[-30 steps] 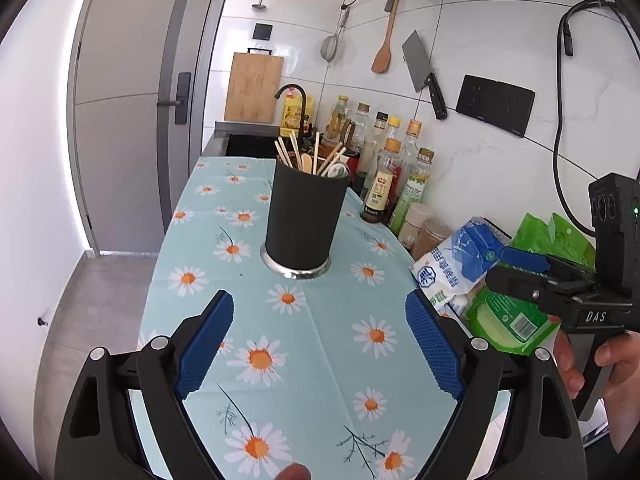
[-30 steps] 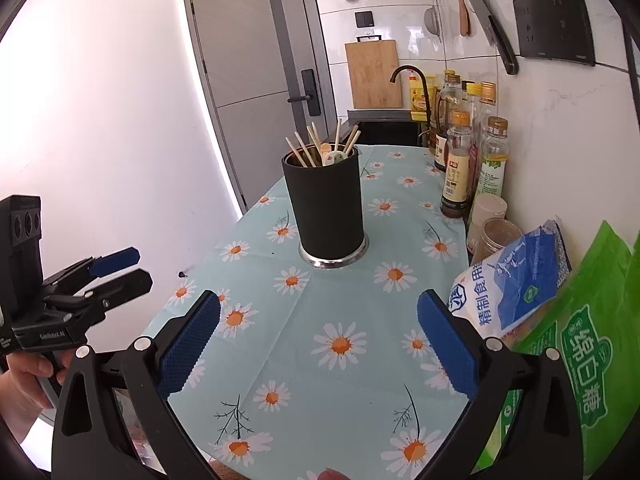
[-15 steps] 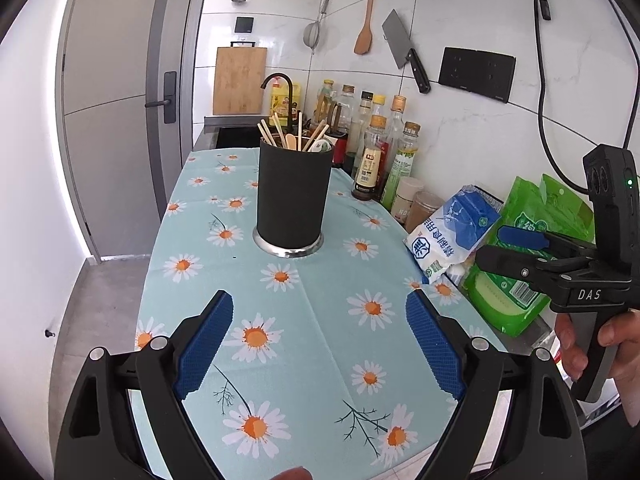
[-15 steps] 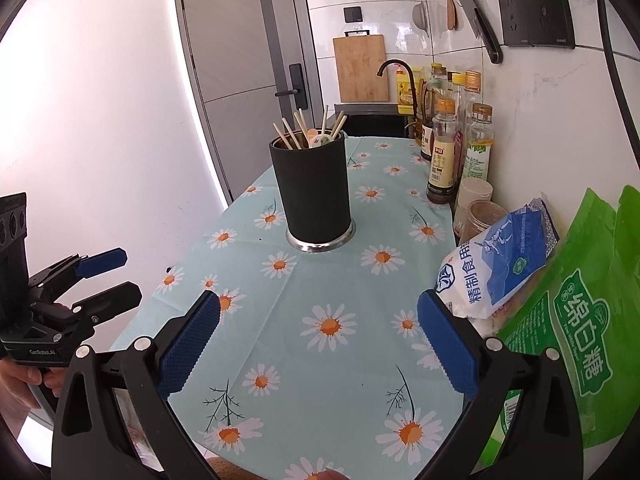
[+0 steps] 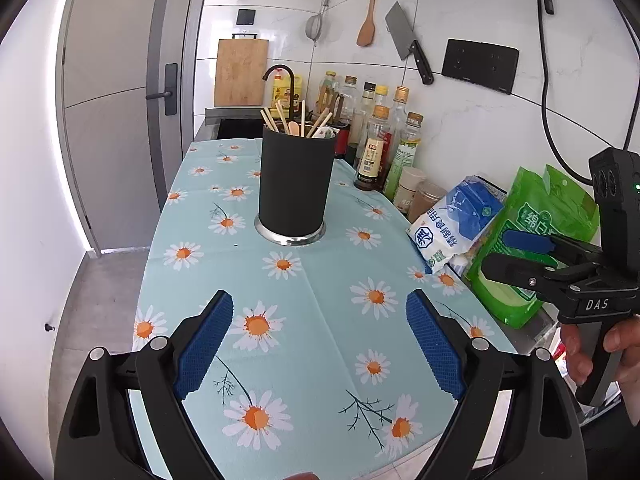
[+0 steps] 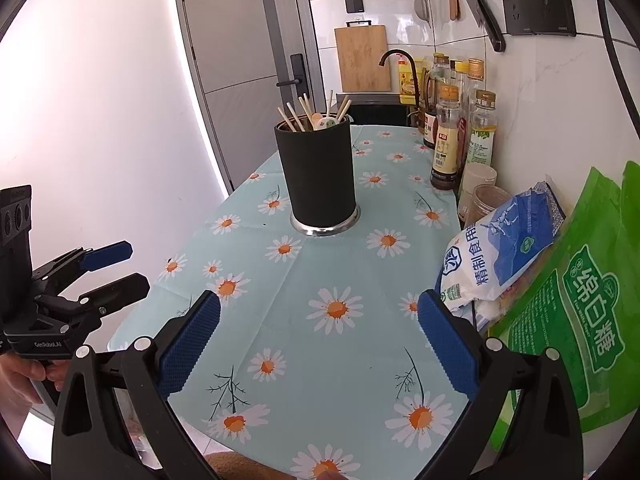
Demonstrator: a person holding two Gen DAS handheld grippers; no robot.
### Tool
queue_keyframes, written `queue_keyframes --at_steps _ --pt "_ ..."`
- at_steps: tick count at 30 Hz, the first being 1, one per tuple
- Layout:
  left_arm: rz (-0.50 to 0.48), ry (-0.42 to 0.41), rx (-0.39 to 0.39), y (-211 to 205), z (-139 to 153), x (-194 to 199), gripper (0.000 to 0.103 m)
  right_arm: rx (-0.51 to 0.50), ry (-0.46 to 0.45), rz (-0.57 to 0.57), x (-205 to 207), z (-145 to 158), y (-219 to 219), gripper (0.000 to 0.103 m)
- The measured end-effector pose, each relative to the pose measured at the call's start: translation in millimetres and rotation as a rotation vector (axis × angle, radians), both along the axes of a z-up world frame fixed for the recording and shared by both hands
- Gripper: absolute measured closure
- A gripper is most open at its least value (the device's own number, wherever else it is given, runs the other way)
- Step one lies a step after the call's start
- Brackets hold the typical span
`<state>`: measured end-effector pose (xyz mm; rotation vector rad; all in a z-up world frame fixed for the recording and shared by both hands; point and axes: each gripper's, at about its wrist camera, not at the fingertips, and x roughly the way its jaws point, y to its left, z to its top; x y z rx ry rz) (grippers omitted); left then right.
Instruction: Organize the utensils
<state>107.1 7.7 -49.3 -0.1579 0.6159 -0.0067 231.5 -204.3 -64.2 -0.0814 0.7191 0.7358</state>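
Left claw: the left gripper (image 5: 319, 334) hangs low over the near end of the tablecloth (image 5: 320, 280), fingers wide apart, nothing between them.
Right claw: the right gripper (image 6: 319, 337) sits level with it on the other side — jaws spread just as wide, also empty; a hand (image 5: 600, 346) wraps its handle.
Cloth between: only daisy print shows on the stretch from the claws to the holder; no loose spoon or chopstick lies on it in either view.
Right edge: a salt bag (image 5: 456, 220) and a green bag (image 5: 536, 240) lean by the wall, clear of both claws.
Task's things: the utensils (image 5: 298, 122) — chopsticks and a couple of spoons — stand upright in the black holder (image 5: 295, 190), mid-table, well ahead of both claws.
Beyond: bottles (image 5: 380, 144) line the wall just right of the holder, with the sink (image 5: 240, 126) behind.
Step in hand: hard to pin down; everything stowed fits a finished tidy-up, or a holder waiting to be sorted through.
Next move: the pictures do not settle one, so I name none.
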Motion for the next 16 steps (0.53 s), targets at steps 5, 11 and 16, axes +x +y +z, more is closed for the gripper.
queue_keyframes --at_steps 5,11,16 --pt "-0.009 -0.007 -0.004 -1.6 0.0 -1.7 0.017 -0.003 0.002 -0.003 -1.0 -0.8 0.7 0.005" --pt "-0.007 0.003 -0.011 0.2 -0.2 -1.7 0.017 -0.003 0.006 -0.005 -2.7 -1.6 0.9 0.005" --pt "-0.003 0.008 -0.013 1.0 -1.8 -3.5 0.017 -0.001 0.012 -0.009 -2.4 -2.8 0.5 0.005"
